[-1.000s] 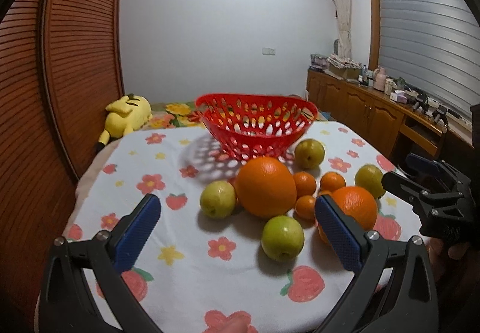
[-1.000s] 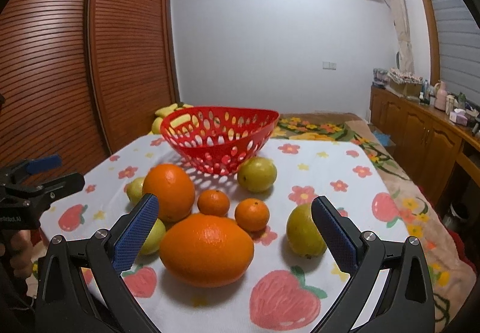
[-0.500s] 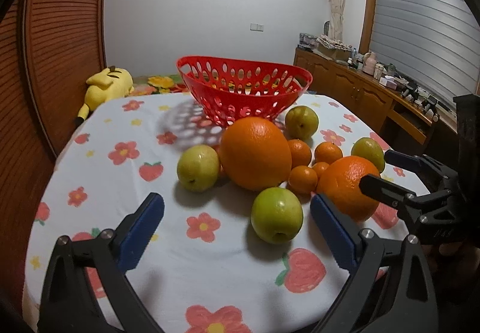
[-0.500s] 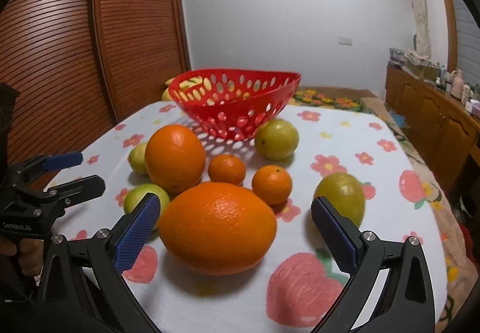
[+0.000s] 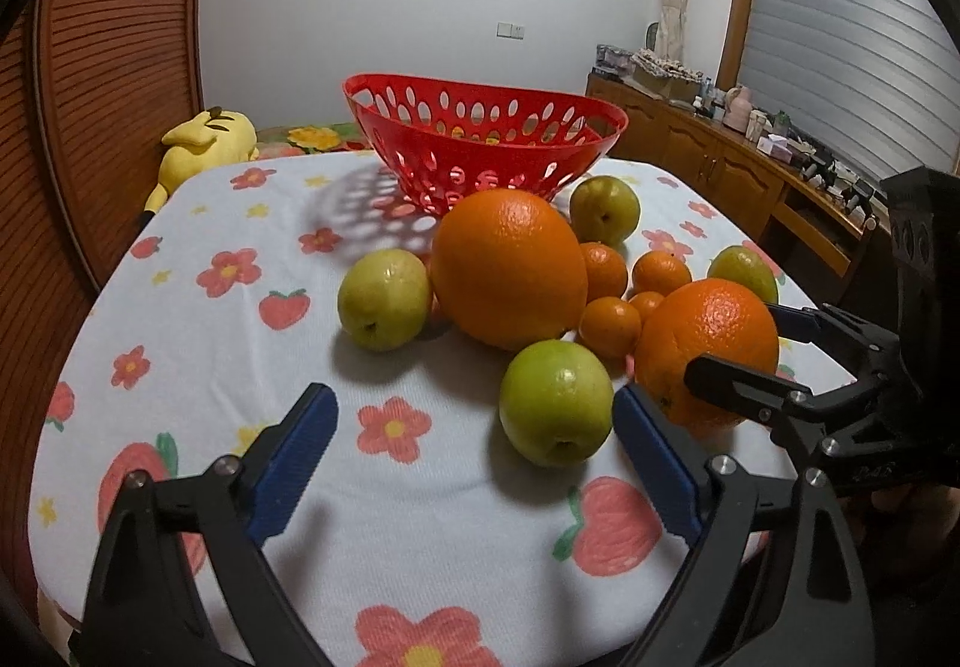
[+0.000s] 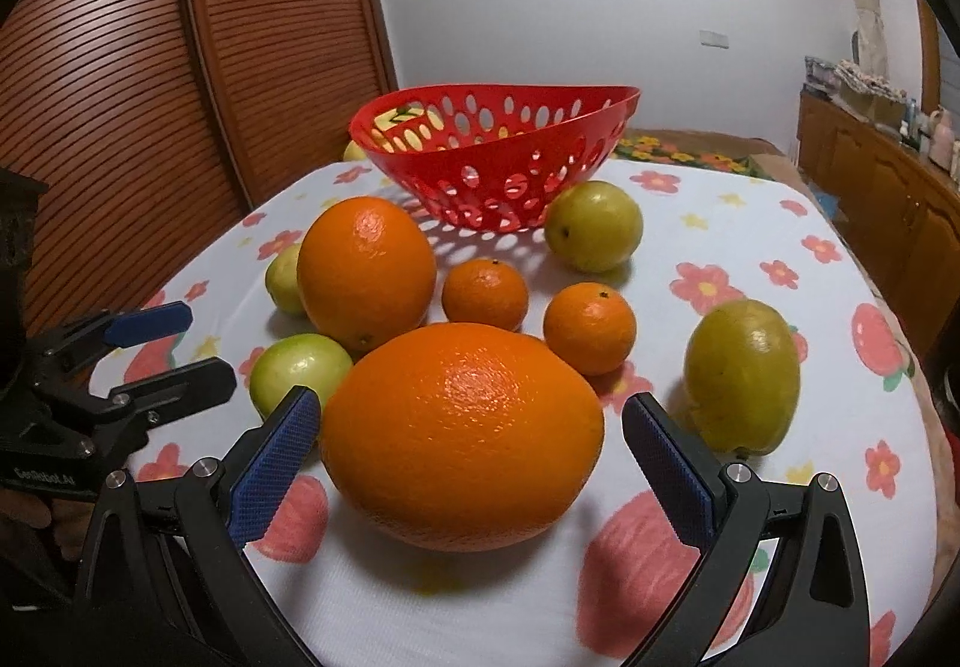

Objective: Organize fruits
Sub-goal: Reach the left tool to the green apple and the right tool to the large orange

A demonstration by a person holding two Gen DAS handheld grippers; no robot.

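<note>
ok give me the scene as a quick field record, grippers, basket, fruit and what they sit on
left gripper: open, holds nothing, nearest green round fruit by its right finger
right gripper: open, jaws either side of the near large orange, not closed on it
basket: red perforated plastic basket, upright at the far side, no fruit visible inside
loose fruit: two large oranges, several small mandarins, four green round fruits, all on the cloth
surface: white tablecloth with flower and strawberry print

Left gripper (image 5: 474, 463) low, fingers wide apart; right gripper (image 6: 471, 463) likewise, fingers spread
</note>
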